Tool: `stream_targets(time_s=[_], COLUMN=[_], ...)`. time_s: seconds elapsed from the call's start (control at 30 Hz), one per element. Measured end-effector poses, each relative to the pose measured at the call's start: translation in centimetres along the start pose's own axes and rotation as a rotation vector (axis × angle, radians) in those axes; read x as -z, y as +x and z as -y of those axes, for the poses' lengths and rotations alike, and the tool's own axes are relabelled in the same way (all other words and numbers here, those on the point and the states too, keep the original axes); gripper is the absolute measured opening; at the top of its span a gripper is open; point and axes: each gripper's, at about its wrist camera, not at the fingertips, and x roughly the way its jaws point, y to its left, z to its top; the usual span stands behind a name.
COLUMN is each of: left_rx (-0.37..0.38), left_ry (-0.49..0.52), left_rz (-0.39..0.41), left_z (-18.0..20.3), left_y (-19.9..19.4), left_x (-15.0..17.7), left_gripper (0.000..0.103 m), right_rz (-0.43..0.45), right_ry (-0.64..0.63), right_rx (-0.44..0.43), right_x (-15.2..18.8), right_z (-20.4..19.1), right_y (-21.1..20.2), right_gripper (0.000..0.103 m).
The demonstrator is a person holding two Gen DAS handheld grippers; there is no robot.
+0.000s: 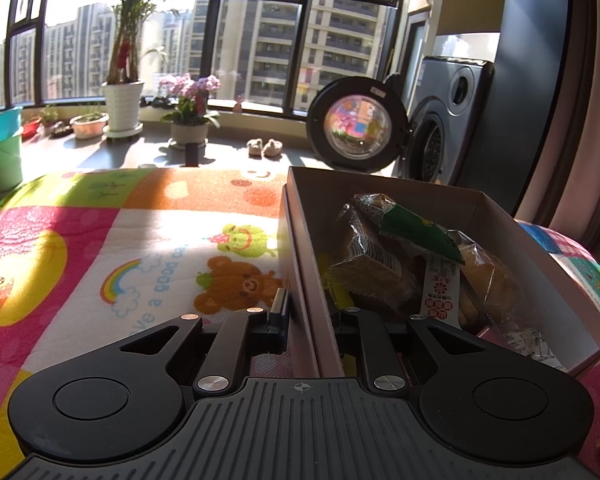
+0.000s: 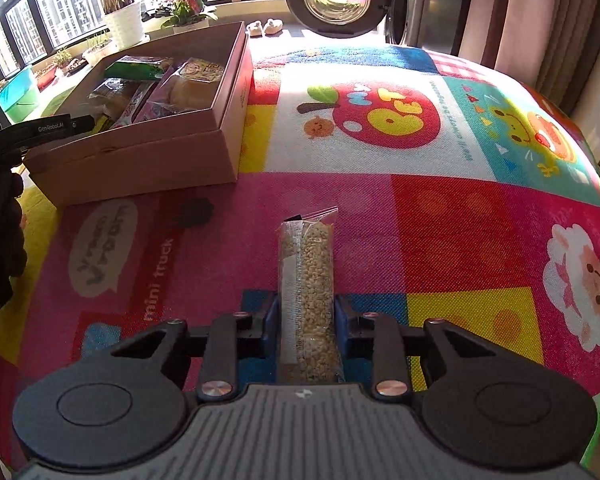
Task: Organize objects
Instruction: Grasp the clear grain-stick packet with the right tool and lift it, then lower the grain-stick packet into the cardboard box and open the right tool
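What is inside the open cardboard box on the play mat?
Inside the box lie wrapped snacks: a green packet, bread packs and a white-labelled packet. Anything beneath them is covered.

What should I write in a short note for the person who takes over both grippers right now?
Left gripper: shut on the near wall of the cardboard box, one finger outside, one inside.
Right gripper: shut on the clear snack bar packet, which lies on the colourful play mat, to the right of the box and nearer to you.
Done: several wrapped breads and snacks are already in the box.
Left: lift the packet and put it in the box. I see no other loose item on the mat in these views.
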Motion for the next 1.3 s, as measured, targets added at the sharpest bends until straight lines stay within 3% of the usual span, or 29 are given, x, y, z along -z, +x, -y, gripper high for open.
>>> stream_targets(time_s=[0.1, 0.3, 0.53, 0.7, 0.9, 1.13, 1.3], left_rx=[0.000, 0.000, 0.001, 0.001, 0.000, 0.001, -0.001], left_ry=[0.000, 0.000, -0.001, -0.001, -0.001, -0.002, 0.000], left_rz=[0.000, 0.000, -0.001, -0.001, 0.000, 0.000, 0.001], left_z=[0.0, 0.0, -0.1, 0.0, -0.1, -0.1, -0.1], left_y=[0.0, 0.0, 0.0, 0.0, 0.0, 0.1, 0.2], left_x=[0.0, 0.0, 0.0, 0.0, 0.0, 0.0, 0.1], left_gripper=[0.018, 0.018, 0.018, 0.018, 0.018, 0.018, 0.018], right_rz=[-0.020, 0.038, 0.161, 0.188, 0.252, 0.205, 0.241], right_ry=[-0.003, -0.073, -0.114, -0.124, -0.145, -0.141, -0.160], right_rx=[-0.064, -0.113, -0.149, -0.121, -0.017, 0.047, 0.088], right_x=[0.4, -0.2, -6.4, -12.3, -17.5, -18.7, -17.9], right_z=[-1.0, -3.6, -6.6, -8.6, -10.5, -10.8, -9.8], right_y=[-1.1, -4.8, -7.4, -6.0, -2.3, 3.2, 3.6], right_gripper=[0.028, 0.028, 0.028, 0.028, 0.028, 0.028, 0.030])
